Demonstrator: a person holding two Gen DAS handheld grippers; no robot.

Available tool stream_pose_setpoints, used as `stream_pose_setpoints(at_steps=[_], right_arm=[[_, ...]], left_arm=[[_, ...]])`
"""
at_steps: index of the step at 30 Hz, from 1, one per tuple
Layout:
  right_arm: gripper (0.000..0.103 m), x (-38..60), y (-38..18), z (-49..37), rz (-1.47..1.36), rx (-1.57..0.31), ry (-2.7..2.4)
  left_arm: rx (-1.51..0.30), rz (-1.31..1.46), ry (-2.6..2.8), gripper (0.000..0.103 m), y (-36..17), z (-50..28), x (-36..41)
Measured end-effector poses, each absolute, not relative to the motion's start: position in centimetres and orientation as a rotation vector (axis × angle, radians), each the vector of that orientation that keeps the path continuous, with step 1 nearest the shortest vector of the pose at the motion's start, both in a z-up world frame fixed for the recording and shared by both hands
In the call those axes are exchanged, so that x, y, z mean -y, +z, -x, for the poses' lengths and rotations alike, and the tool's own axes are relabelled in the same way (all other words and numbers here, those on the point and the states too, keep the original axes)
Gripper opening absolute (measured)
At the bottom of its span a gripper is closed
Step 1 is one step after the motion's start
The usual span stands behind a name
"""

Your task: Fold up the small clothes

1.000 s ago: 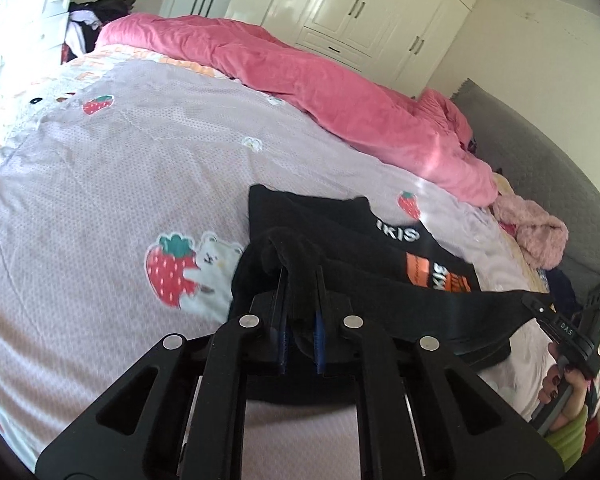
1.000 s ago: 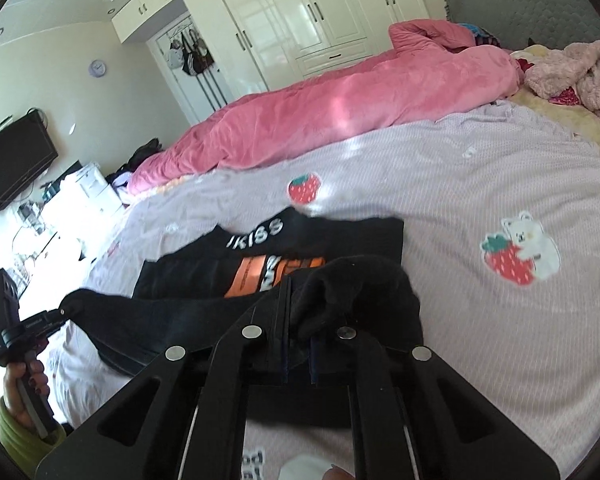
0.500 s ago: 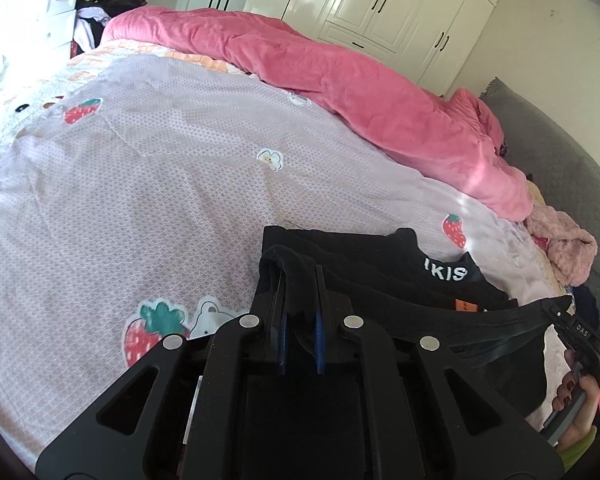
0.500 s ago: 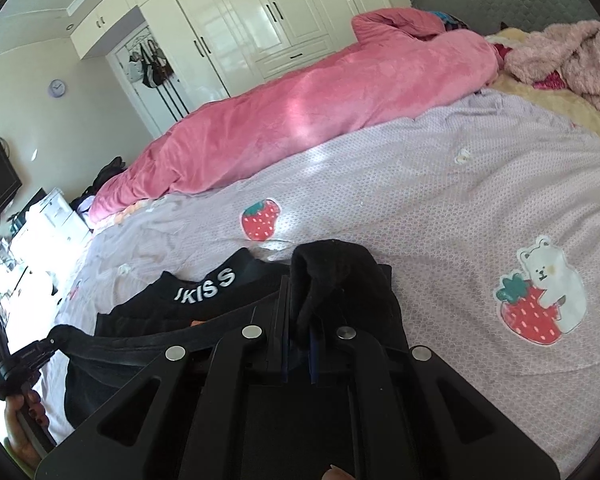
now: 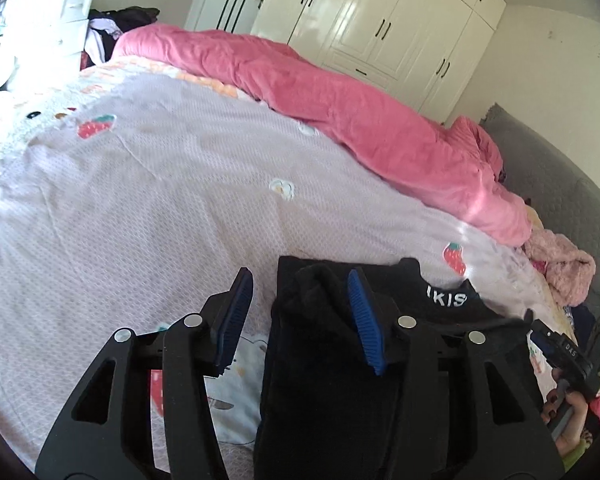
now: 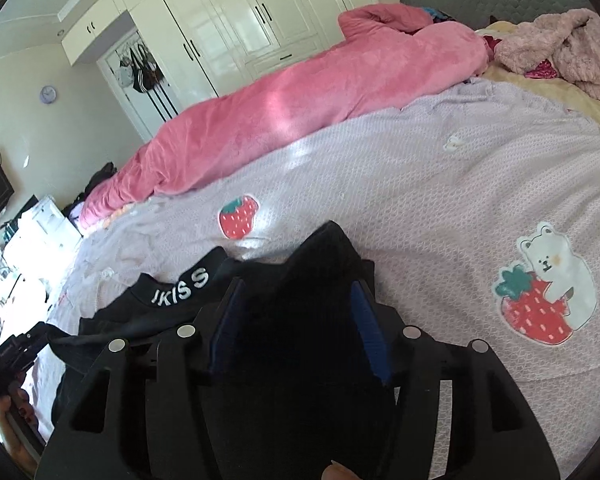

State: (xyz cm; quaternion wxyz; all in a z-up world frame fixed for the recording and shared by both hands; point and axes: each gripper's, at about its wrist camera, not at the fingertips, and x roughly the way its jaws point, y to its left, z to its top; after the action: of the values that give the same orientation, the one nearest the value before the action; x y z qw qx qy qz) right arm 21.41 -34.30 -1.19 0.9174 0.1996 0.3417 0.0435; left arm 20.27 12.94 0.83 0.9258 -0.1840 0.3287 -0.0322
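A black top with white letters at its collar lies folded on the lilac sheet. My left gripper stands over its left edge. Its jaws are opening, and a hump of black cloth sits loose between the blue pads, leaning on the right one. In the right wrist view the same top lies under my right gripper. Those jaws are opening too, with a peak of black cloth standing slack between the pads. Each view shows the other gripper at its edge.
The lilac sheet with strawberry and bear prints spreads wide to the left and front. A pink duvet runs along the far side. A fluffy pink garment lies by the grey headboard. White wardrobes stand behind.
Both grippers, shut on the top's edge, carried it forward over the garment and covered the orange print. Now both pairs of jaws have parted and the cloth lies loose.
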Motion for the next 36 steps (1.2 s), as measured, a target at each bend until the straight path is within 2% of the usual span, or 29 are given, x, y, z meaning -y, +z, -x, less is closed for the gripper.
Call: stream_pose_setpoints(at_steps=[7, 10, 15, 24, 25, 26, 27, 28, 30, 33, 36], right_arm=[[0.054, 33.5, 0.0, -19.9, -0.313, -0.675, 0.076], [0.054, 33.4, -0.3, -20.1, -0.263, -0.684, 0.040], [0.054, 33.9, -1.1, -21.1, -0.274, -0.729, 0.023], [0.053, 33.5, -3.2, -23.9, -0.244, -0.801, 0.013], [0.051, 33.5, -3.7, -24.1, -0.248, -0.815, 0.024], [0.039, 33.4, -4.0, -24.3, -0.249, -0.826, 0.030], [0.027, 33.4, -4.2, -24.2, -0.242, -0.829, 0.021], [0.024, 33.5, -4.1, -24.1, -0.242, -0.822, 0.016], [0.010, 33.7, -3.7, -23.7, -0.250, -0.797, 0.018], [0.008, 33.6, -2.7, -22.9, -0.237, -0.759, 0.018], [0.007, 33.6, -1.7, -22.3, -0.226, -0.712, 0.014]], left_arm=[[-0.669, 0.253, -0.119, 0.041, 2.3, -18.7, -10.2], [-0.707, 0.210, -0.133, 0.048, 1.3, -19.2, -9.0], [-0.822, 0.212, -0.077, 0.051, -1.9, -21.2, -10.1], [-0.877, 0.252, -0.095, 0.050, -4.1, -24.1, -10.7], [-0.876, 0.245, -0.098, 0.048, -4.1, -24.2, -10.5], [-0.874, 0.235, -0.100, 0.041, -4.2, -24.2, -10.3], [-0.872, 0.228, -0.100, 0.028, -4.3, -24.2, -10.1], [-0.869, 0.219, -0.100, 0.023, -4.2, -24.2, -10.0], [-0.855, 0.192, -0.096, 0.010, -4.0, -24.0, -9.7], [-0.823, 0.168, -0.096, 0.004, -3.2, -23.7, -9.3], [-0.779, 0.154, -0.099, 0.004, -2.0, -23.2, -9.2]])
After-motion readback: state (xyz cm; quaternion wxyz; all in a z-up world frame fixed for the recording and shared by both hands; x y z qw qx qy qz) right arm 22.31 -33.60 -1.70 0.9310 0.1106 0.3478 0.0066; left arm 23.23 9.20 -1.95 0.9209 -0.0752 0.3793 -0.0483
